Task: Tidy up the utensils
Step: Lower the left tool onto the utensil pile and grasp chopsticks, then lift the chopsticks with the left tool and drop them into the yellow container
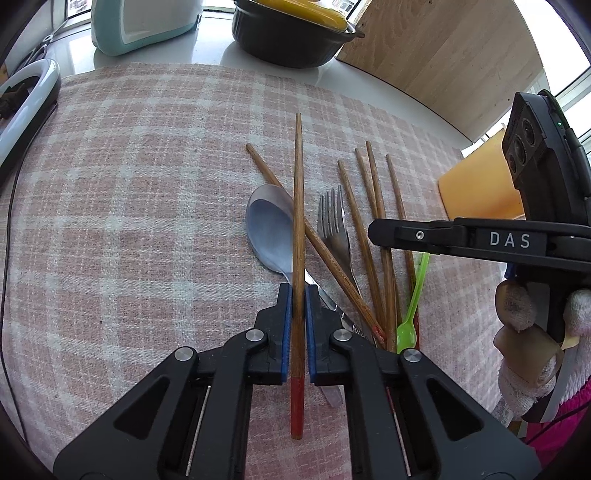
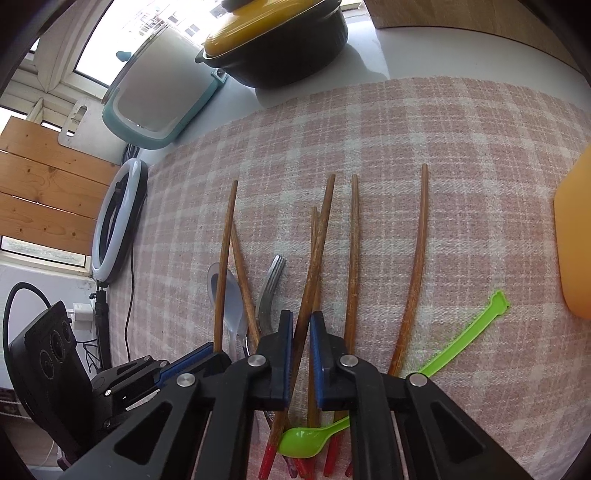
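Several brown chopsticks with red ends, a metal spoon [image 1: 269,229], a metal fork [image 1: 334,225] and a green plastic spoon [image 1: 410,314] lie bunched on a pink checked cloth [image 1: 147,184]. My left gripper [image 1: 298,295] is shut on one chopstick [image 1: 298,206], held pointing away over the spoon. My right gripper [image 2: 301,325] is shut on another chopstick [image 2: 314,258], raised over the others; the green spoon [image 2: 461,343] lies to its right. The right gripper also shows side-on in the left wrist view [image 1: 376,230].
A black pot with a yellow lid [image 1: 291,33], a teal and white appliance [image 1: 144,22] and a wooden board [image 1: 443,62] stand beyond the cloth. An orange block [image 1: 480,184] is at the right. A ring light [image 2: 118,221] lies left.
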The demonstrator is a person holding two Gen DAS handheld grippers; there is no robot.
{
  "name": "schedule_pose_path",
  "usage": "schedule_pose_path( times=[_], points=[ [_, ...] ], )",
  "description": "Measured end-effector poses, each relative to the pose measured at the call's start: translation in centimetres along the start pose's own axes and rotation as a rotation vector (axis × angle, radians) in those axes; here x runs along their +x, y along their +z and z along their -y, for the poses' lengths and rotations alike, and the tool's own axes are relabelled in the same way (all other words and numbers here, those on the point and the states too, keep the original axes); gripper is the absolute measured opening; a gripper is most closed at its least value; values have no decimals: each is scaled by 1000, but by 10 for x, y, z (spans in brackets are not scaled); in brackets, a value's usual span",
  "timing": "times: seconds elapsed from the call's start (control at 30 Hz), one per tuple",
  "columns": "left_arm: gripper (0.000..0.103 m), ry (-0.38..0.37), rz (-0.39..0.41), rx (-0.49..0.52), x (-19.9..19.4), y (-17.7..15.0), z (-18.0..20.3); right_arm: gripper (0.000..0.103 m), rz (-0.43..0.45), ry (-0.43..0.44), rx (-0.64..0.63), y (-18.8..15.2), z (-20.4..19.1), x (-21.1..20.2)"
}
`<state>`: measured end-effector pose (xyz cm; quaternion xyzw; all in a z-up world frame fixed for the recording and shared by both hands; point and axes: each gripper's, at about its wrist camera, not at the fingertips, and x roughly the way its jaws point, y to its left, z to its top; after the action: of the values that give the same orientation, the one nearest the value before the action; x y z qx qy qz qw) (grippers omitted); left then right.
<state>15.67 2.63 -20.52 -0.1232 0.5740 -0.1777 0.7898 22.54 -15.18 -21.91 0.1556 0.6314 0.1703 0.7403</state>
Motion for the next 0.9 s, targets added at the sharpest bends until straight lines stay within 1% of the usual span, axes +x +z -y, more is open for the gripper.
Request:
schedule_pose_path(
  times=[0.37, 0.53, 0.7, 0.9],
  points=[
    [5, 0, 45, -5, -22, -6, 1, 4, 40, 60, -25, -10, 1, -27],
    [5, -14, 78, -7, -37, -8, 6, 4, 86, 35, -99, -20, -9, -50],
    [5, -27, 121, 4, -47, -6, 20, 4, 142, 23, -150, -31, -11, -79],
    [5, -49, 173, 19, -59, 7, 44, 4, 211, 36, -160, -37, 1, -117]
  ],
)
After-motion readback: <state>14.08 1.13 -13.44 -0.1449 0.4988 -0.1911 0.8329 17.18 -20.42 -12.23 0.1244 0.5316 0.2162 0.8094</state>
